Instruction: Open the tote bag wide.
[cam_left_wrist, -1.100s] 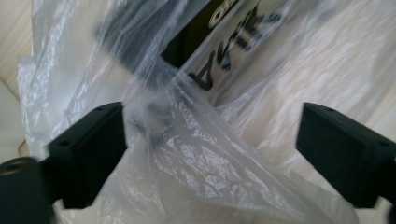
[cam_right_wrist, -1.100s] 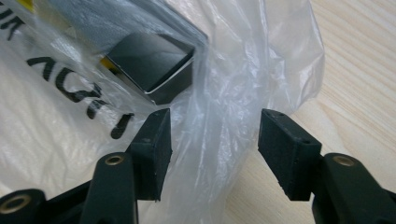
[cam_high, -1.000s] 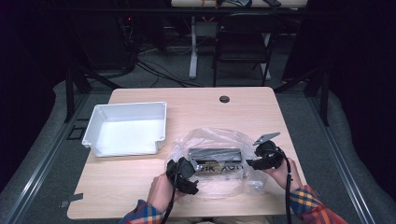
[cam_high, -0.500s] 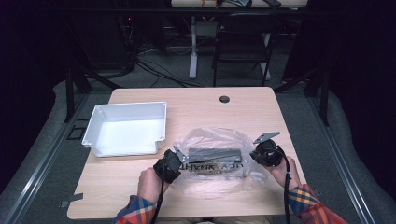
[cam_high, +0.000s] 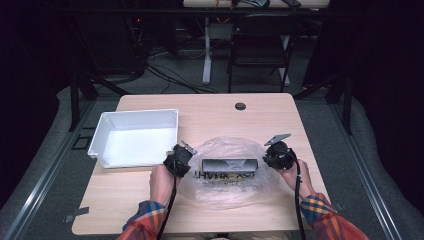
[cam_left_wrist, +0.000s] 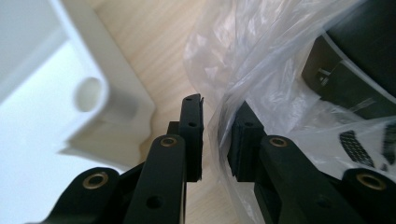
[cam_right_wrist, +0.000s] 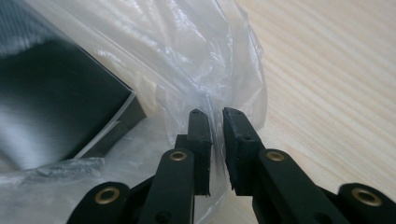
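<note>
Your left tool (cam_left_wrist: 214, 140) has just closed, pinching the clear bag (cam_high: 225, 172) at its left edge; your right tool (cam_right_wrist: 217, 151) nips the right edge, black box (cam_high: 229, 164) inside.

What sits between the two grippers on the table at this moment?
In the high view, a black box inside the clear plastic bag lies between the left gripper and right gripper, each pinching a bag edge.

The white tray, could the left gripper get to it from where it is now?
Probably yes, once it releases: the left gripper sits right beside the white tray with nothing between, but it is pinching the plastic bag.
</note>
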